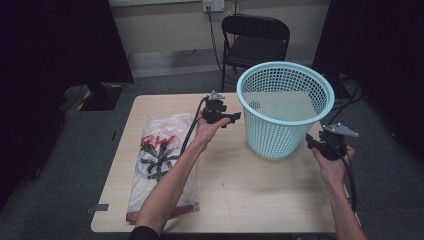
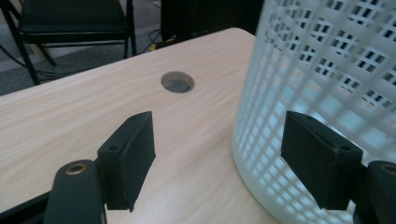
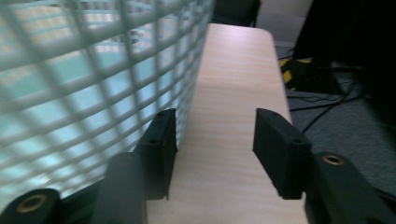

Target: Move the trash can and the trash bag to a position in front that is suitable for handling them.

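Both grippers are closing in on the pale blue mesh basket [image 1: 285,107], which stands upright on the wooden table [image 1: 240,190], one gripper at each flank. The left gripper [image 1: 231,118] sits just beside the basket's left wall, low down near the tabletop; in the left gripper view its jaws are spread wide with nothing between them, and the mesh wall [image 2: 327,93] rises just behind the jaw on that view's right, though I cannot tell whether that jaw touches it. A round cable hole [image 2: 177,82] in the table lies ahead of this claw, beyond its jaws. The right gripper [image 1: 315,144] hangs just off the basket's right side, also low. In the right gripper view its jaws are likewise parted and empty, with the mesh [image 3: 93,70] looming close beside one jaw and bare table ahead.

A printed plastic bag [image 1: 160,155] lies flat behind the left claw, partly under the person's left forearm, well apart from the basket; a folding chair [image 1: 255,42] stands beyond the table.

As I judge it, the work is at its start: the approach is nearly made, but neither claw has bitten the basket's wall or rim. What remains is to grip it on both sides, and then whatever lifting or shifting is meant
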Demonstrator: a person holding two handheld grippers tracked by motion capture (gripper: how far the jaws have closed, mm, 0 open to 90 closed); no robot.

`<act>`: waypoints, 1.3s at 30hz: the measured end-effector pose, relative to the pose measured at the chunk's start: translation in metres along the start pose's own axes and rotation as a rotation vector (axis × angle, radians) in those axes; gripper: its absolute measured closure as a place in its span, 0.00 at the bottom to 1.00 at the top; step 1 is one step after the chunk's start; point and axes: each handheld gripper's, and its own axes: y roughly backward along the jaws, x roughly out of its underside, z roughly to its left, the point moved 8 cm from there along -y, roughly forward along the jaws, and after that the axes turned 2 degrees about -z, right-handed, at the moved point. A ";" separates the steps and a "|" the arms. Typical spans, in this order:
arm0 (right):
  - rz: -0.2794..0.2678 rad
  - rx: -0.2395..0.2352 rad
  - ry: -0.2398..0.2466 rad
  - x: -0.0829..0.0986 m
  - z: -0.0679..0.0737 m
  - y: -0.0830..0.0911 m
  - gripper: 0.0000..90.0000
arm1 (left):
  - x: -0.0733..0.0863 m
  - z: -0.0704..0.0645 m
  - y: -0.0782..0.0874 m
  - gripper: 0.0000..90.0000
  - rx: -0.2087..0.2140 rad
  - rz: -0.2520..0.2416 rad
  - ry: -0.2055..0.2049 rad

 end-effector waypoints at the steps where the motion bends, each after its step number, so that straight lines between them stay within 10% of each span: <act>1: -0.005 0.011 -0.006 -0.001 -0.002 -0.004 0.52 | 0.000 0.001 -0.003 0.29 -0.001 0.005 -0.003; 16: -0.038 0.044 -0.058 -0.015 -0.006 -0.019 0.51 | -0.002 -0.008 -0.007 0.50 0.004 -0.012 -0.079; 39: -0.044 -0.196 0.013 0.006 0.102 0.030 0.53 | 0.070 0.002 0.130 0.56 -0.036 -0.014 -0.073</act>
